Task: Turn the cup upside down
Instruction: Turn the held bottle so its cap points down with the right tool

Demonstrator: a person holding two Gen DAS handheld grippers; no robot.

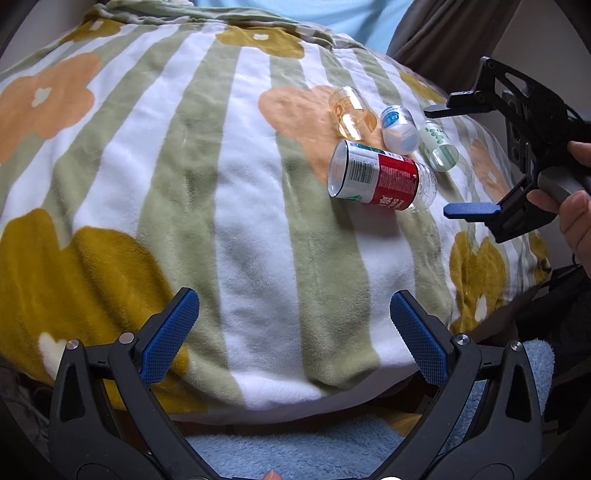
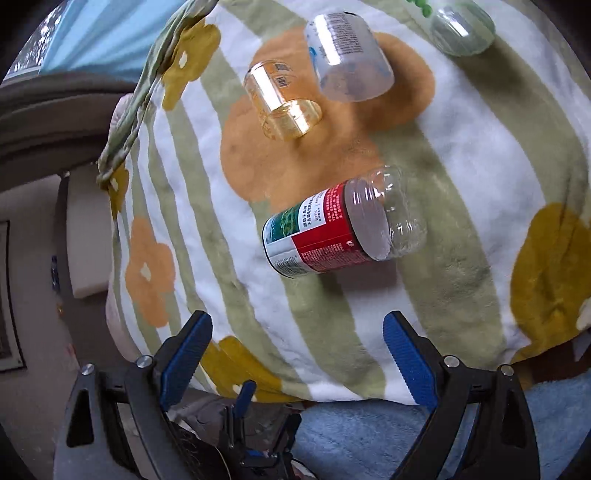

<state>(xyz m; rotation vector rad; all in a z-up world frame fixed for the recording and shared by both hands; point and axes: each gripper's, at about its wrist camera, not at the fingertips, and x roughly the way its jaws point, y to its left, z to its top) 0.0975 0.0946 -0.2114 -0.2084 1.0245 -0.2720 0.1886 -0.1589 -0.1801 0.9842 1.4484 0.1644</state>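
Several clear plastic cups cut from bottles stand on a striped flower blanket (image 1: pixel 236 206). The nearest is a red-and-white labelled cup (image 1: pixel 376 177), also in the right wrist view (image 2: pixel 332 229). Behind it are an amber cup (image 1: pixel 351 112) (image 2: pixel 282 99), a blue-labelled cup (image 1: pixel 399 127) (image 2: pixel 347 55) and a green-dotted cup (image 1: pixel 439 147) (image 2: pixel 461 26). My left gripper (image 1: pixel 295 332) is open and empty, well short of the cups. My right gripper (image 2: pixel 297 350) is open and empty, a little short of the red cup; it also shows at the right of the left wrist view (image 1: pixel 448 158).
The blanket covers a rounded cushion-like surface and drops off at its near edge onto a light blue towel (image 1: pixel 295 446). A light blue sheet (image 1: pixel 303 14) lies at the far side. A wall and floor (image 2: pixel 37 258) lie left of the blanket in the right wrist view.
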